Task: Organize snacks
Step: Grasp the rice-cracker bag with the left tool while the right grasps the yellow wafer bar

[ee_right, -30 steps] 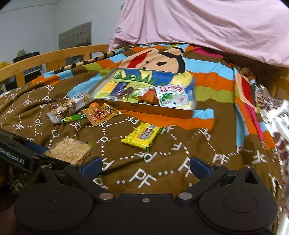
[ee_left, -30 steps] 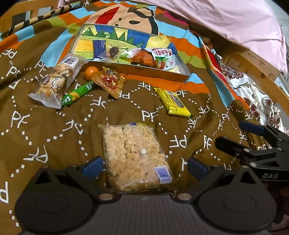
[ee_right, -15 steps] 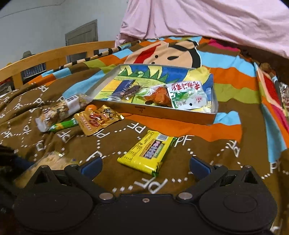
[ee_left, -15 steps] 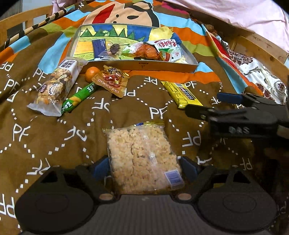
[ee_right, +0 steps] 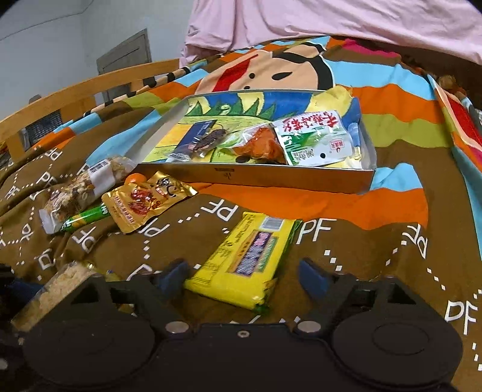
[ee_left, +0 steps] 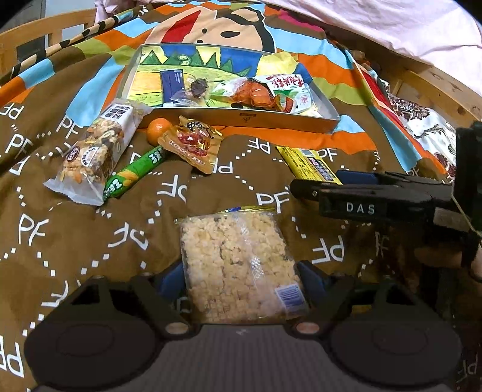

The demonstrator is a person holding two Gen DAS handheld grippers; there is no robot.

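My left claw (ee_left: 241, 271) has closed on the rice cake (ee_left: 238, 265) — my right (ee_right: 241, 271), still open, now straddles the yellow bar (ee_right: 244, 259) — both bound for the tray (ee_right: 256, 181).

I see a brown bedspread (ee_left: 90, 241) printed with white PF letters and a cartoon face, a pink sheet (ee_right: 331, 21) bunched behind, a wooden bed rail (ee_right: 75, 99), and a grey door (ee_right: 125, 51).

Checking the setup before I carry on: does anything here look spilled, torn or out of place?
Nothing spilled or torn. Six snacks lie outside the tray on the blanket, including the rice-crisp pack in the left gripper and the yellow bar between the right gripper fingers.
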